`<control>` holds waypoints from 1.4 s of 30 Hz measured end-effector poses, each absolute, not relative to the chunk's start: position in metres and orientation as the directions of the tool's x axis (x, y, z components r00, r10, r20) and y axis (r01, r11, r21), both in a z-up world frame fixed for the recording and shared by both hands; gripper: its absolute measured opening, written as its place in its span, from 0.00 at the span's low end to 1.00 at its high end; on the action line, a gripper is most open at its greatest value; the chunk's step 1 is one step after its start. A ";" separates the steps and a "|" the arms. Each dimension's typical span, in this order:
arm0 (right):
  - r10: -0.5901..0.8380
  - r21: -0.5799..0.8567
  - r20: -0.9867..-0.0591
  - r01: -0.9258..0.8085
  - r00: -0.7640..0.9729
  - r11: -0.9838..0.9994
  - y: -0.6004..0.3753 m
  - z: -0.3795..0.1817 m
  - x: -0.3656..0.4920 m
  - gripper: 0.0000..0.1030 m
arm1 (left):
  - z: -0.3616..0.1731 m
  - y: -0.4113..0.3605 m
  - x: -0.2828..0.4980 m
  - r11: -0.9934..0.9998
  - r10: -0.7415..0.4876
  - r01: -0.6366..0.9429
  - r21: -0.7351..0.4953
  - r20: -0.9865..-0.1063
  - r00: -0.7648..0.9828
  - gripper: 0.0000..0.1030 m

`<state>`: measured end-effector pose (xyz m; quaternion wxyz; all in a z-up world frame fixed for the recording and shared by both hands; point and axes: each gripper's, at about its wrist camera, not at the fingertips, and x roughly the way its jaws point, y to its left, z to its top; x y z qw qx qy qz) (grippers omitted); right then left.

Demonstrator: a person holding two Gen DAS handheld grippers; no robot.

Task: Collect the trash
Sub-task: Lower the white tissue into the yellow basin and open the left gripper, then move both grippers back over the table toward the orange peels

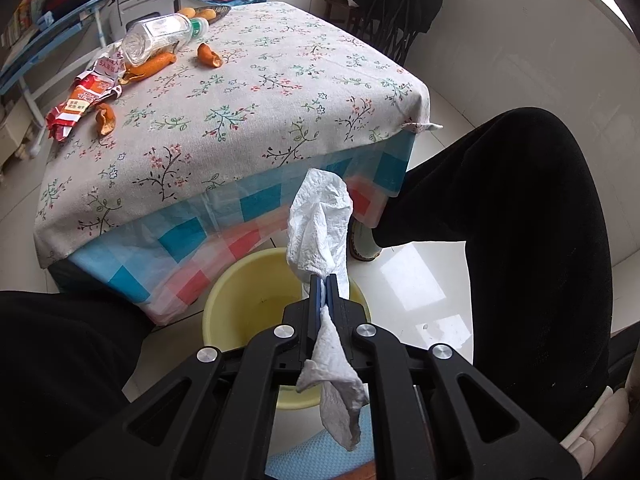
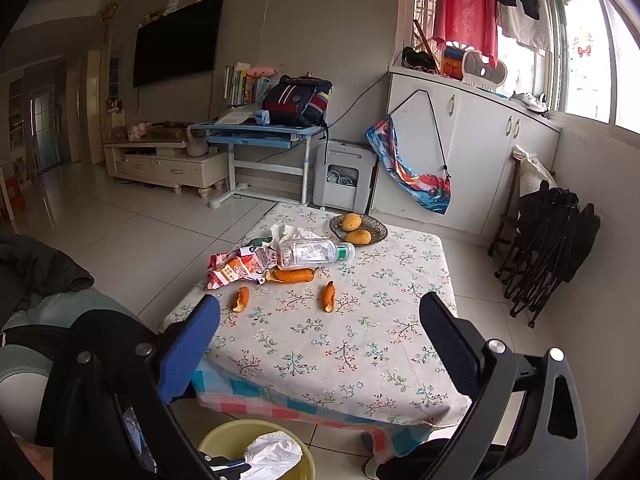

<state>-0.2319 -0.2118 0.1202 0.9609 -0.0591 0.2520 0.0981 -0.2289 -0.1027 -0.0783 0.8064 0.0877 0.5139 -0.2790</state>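
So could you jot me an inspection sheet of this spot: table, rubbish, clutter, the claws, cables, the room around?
Surface: low table under a floral cloth.
Job's things: white tissue held over the yellow basin on the floor; on the table, snack wrapper, plastic bottle lying on its side, orange peels.
Clutter: dish of fruit.
Claws: left claw shut on the tissue; right claw open, empty.
Cables: one hanging down the wall below the TV.
Surroundings: blue desk, white cabinets, a person's dark-trousered leg.
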 end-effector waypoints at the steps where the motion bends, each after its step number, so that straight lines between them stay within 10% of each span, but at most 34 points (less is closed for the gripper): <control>1: 0.159 -0.065 -0.496 -0.219 0.853 0.974 -0.212 0.120 -0.232 0.93 | -0.081 -0.104 -0.229 0.828 -0.354 0.543 -0.140 -0.881 0.314 0.03; 9: 0.161 -0.062 -0.500 -0.220 0.851 0.974 -0.210 0.119 -0.232 0.93 | -0.095 -0.111 -0.231 0.826 -0.312 0.552 -0.111 -0.906 0.286 0.04; 19: 0.167 -0.056 -0.503 -0.225 0.848 0.973 -0.211 0.119 -0.231 0.93 | -0.100 -0.111 -0.232 0.834 -0.284 0.544 -0.089 -0.916 0.284 0.29; 42: 0.172 -0.050 -0.513 -0.230 0.841 0.972 -0.210 0.119 -0.230 0.93 | -0.090 -0.101 -0.225 0.851 -0.295 0.516 -0.096 -0.901 0.319 0.32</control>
